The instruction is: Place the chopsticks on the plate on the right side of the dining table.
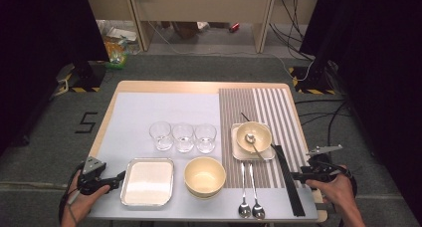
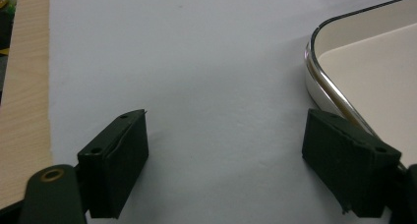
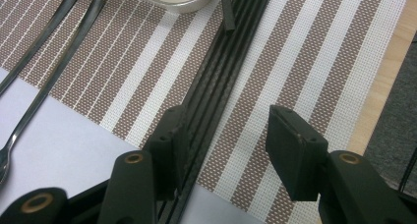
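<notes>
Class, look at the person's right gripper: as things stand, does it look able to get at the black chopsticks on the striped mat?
Probably yes. The right gripper has its jaws apart just above the black chopsticks, one jaw close beside them. Nothing lies between; the striped mat around them is bare, and the spoons lie off to the side.

Ahead of you on the table (image 1: 149,85), three clear glasses (image 1: 182,137) stand in a row on the pale mat (image 1: 149,112). Nearer you sits an empty cream bowl (image 1: 204,175). On the striped placemat (image 1: 259,105), a second bowl (image 1: 254,136) holding a spoon (image 1: 251,139) rests on a square plate (image 1: 238,150); two spoons (image 1: 250,197) lie side by side below it.
</notes>
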Action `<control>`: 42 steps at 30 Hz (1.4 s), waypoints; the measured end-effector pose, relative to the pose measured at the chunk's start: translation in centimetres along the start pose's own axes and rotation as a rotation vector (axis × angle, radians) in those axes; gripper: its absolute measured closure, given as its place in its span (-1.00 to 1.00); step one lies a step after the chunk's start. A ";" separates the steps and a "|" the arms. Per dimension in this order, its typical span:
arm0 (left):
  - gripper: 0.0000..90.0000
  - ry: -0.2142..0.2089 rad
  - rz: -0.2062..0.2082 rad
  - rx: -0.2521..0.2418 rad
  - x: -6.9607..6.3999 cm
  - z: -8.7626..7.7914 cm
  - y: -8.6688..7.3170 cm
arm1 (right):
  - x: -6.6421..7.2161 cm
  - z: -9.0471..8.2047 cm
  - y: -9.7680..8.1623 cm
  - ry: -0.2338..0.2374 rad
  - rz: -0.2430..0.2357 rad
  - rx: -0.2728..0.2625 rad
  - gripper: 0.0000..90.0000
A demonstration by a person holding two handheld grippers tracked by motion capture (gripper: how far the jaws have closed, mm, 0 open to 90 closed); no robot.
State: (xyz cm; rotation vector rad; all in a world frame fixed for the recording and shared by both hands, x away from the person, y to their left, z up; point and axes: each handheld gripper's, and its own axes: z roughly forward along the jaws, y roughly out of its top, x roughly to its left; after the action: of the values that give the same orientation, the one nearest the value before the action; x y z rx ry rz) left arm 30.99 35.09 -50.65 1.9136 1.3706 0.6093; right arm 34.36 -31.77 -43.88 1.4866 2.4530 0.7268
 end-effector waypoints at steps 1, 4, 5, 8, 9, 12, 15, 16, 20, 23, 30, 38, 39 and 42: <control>-0.63 -0.001 0.005 0.009 0.0 -0.1 0.0 | 0.0 0.1 -0.1 -0.001 -0.002 0.001 0.14; -0.63 -0.001 -0.001 0.000 0.0 0.0 0.0 | 0.0 0.1 -0.2 0.007 0.000 0.003 0.14; -0.63 -0.001 -0.001 0.000 0.0 0.0 0.0 | -0.1 0.2 -0.3 0.007 0.001 0.002 0.14; -0.63 -0.001 0.001 0.006 0.0 -0.1 0.0 | -0.1 0.2 -0.4 0.008 0.001 0.006 0.14; -0.63 0.000 -0.002 -0.002 0.0 0.0 0.0 | -0.1 0.1 -0.5 0.007 0.003 0.006 0.14; -0.63 0.000 0.006 0.009 0.0 -0.1 0.0 | -0.1 0.0 -0.6 0.010 0.004 0.003 0.14; -0.63 -0.001 -0.001 0.000 0.0 0.0 0.0 | -0.1 -0.2 -0.9 0.004 0.004 0.000 0.14; -0.63 0.001 0.000 -0.001 0.0 0.0 0.0 | -0.1 -0.2 -0.9 0.005 0.005 0.000 0.14; -0.63 -0.001 -0.002 -0.001 0.0 0.0 0.0 | -0.1 -0.1 -1.2 0.006 0.010 0.003 0.13; -0.63 0.001 0.007 0.009 0.0 -0.1 0.0 | -0.2 0.0 -1.5 0.008 0.013 0.006 0.13; -0.63 -0.001 0.002 0.007 0.0 -0.1 0.0 | -0.2 -0.2 -2.0 0.002 0.012 0.013 0.13; -0.63 0.000 0.002 0.006 0.0 -0.1 0.0 | -0.1 -0.1 -2.5 -0.001 0.006 0.030 0.14; -0.63 0.001 0.005 0.008 0.0 -0.1 0.0 | 0.0 0.0 -2.6 0.003 0.008 0.035 0.14; -0.63 0.001 -0.001 0.000 0.0 0.0 0.0 | 0.2 0.0 -2.7 0.007 0.004 0.039 0.15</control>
State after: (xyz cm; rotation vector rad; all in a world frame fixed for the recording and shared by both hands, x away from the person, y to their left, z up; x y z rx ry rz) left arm 31.00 35.09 -50.66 1.9130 1.3717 0.6094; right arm 32.13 -32.60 -45.19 1.5056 2.4835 0.6900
